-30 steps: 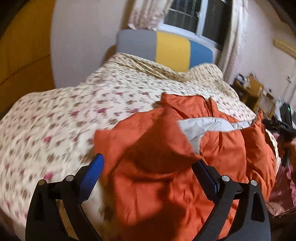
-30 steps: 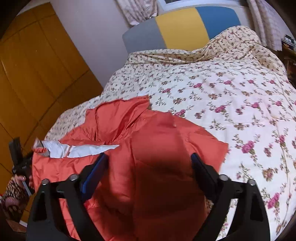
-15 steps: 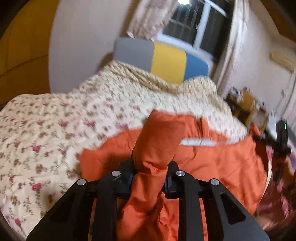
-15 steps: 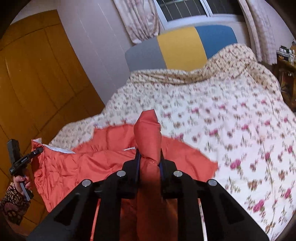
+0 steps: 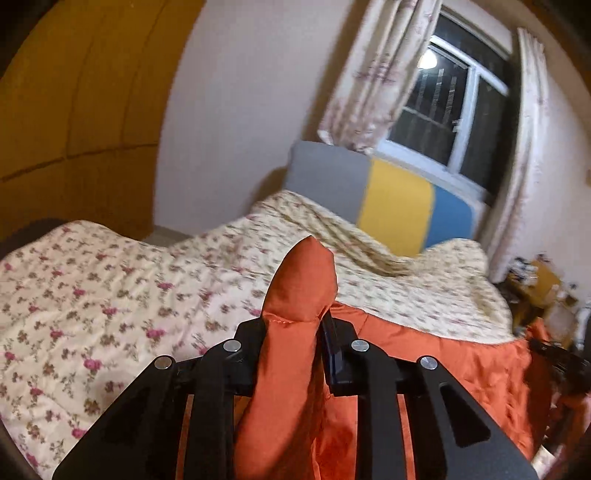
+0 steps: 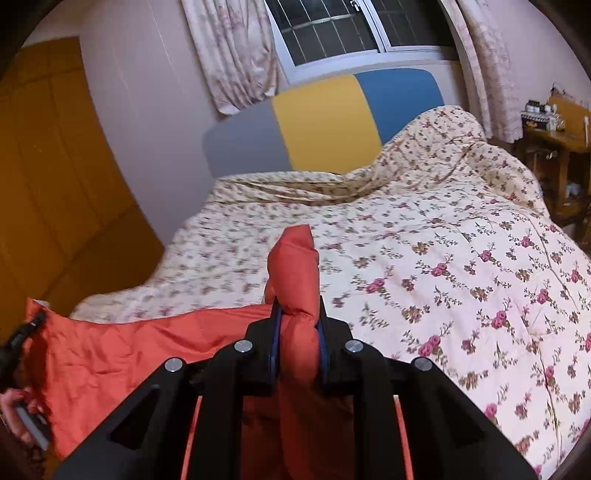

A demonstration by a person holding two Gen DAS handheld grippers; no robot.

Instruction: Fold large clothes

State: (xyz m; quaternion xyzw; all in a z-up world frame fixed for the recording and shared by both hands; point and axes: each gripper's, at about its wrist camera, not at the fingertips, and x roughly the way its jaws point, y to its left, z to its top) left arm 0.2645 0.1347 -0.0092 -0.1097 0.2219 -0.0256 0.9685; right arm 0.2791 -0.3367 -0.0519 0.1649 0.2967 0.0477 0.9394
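Observation:
An orange padded jacket (image 5: 424, 362) is stretched between my two grippers above a bed with a floral quilt (image 5: 110, 295). My left gripper (image 5: 295, 325) is shut on a bunched corner of the jacket, which sticks up past the fingertips. My right gripper (image 6: 297, 317) is shut on the other corner of the orange jacket (image 6: 129, 343), whose fabric runs off to the left. In the right wrist view, the left gripper (image 6: 14, 347) shows at the far left edge. The jacket's lower part is hidden behind the gripper bodies.
The bed's floral quilt (image 6: 461, 277) fills the right wrist view, with a grey, yellow and blue headboard (image 6: 325, 122) under a curtained window (image 6: 332, 29). A yellow wardrobe (image 6: 55, 177) stands at left. A wooden side table (image 6: 554, 147) with small items stands at right.
Both grippers went from open over the flat jacket to shut on its corners. Both then lifted, raising and stretching the jacket off the quilt.

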